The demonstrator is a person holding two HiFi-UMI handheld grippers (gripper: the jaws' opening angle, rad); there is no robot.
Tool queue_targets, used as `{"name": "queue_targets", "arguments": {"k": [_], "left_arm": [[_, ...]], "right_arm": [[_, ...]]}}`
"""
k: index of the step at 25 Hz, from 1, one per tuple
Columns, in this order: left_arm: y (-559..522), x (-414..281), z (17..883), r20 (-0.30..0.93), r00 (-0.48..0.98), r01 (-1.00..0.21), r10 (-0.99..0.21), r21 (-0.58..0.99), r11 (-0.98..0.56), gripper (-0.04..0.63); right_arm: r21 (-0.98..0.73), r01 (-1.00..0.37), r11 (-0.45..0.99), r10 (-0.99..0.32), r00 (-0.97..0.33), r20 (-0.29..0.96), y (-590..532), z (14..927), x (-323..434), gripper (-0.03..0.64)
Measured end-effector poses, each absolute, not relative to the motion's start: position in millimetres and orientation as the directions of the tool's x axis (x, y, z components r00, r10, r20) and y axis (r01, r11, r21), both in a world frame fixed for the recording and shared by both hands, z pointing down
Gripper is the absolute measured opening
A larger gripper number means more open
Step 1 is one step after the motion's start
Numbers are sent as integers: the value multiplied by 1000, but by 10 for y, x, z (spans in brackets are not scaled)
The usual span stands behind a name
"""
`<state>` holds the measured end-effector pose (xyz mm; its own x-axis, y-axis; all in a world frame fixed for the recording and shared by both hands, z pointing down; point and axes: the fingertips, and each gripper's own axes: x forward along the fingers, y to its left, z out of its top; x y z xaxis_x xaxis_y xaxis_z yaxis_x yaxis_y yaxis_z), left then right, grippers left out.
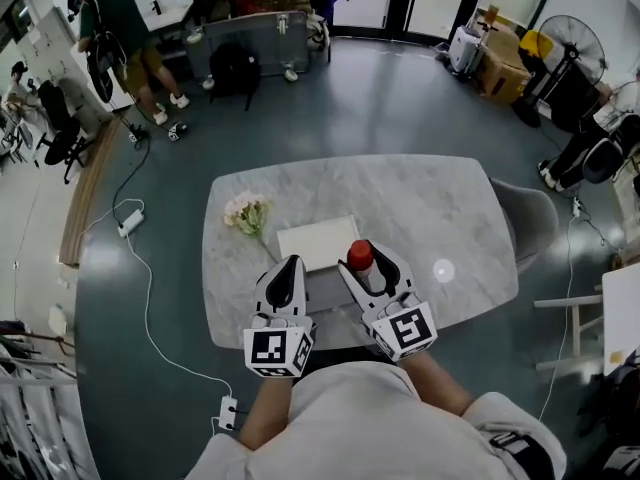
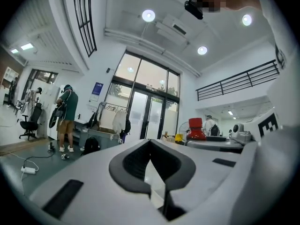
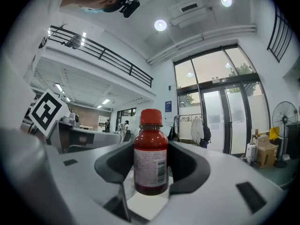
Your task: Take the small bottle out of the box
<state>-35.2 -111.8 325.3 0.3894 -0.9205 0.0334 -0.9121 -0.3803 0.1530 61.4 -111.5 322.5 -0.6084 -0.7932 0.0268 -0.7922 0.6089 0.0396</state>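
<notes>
A small bottle (image 1: 361,260) of red liquid with a red cap stands upright between the jaws of my right gripper (image 1: 366,268), which is shut on it. In the right gripper view the bottle (image 3: 151,165) fills the gap between the dark pads (image 3: 112,165) of that gripper (image 3: 151,145), lifted above the table. The white box (image 1: 318,243) lies on the marble table (image 1: 430,208), just beyond both grippers. My left gripper (image 1: 288,270) is beside the right one, shut and empty (image 2: 151,146). From the left gripper view the bottle (image 2: 196,129) shows at the right.
A small bunch of pale flowers (image 1: 247,213) lies on the table left of the box. A grey chair (image 1: 535,218) stands at the table's right end. A cable and power strip (image 1: 130,221) lie on the floor at the left.
</notes>
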Motion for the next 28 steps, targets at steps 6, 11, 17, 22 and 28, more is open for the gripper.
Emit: {"name": "queue_targets", "arguments": {"k": [6,11,17,22,28], "left_arm": [[-1151,-283,3023,-17,361,-927,-932,104,-361,23],[-1134,-291,2958,-24,345,-932,-938,109,-345,23],[-1117,-261,3023,-11,362,-927,-932,99,-361,23],[-1106,-264,3084,-8,368,-924,-930,114,-366,23],[-1091,-249,3063,-8,375,-922,-927,100,-374,23]], "right_arm": [[41,-812,582,-811,-583,-42,-1170,2994,870,232],[47,-824,564,-823,-566,-52,-1187,2913,1001,233],[46,-828,559,-827,-561,-42,-1178,3005,999,232],[44,-831,555,-830,-557,-35,-1162,3062,977,233],[44,-833,551,-833,-552,-37,-1153,3042,951,233]]}}
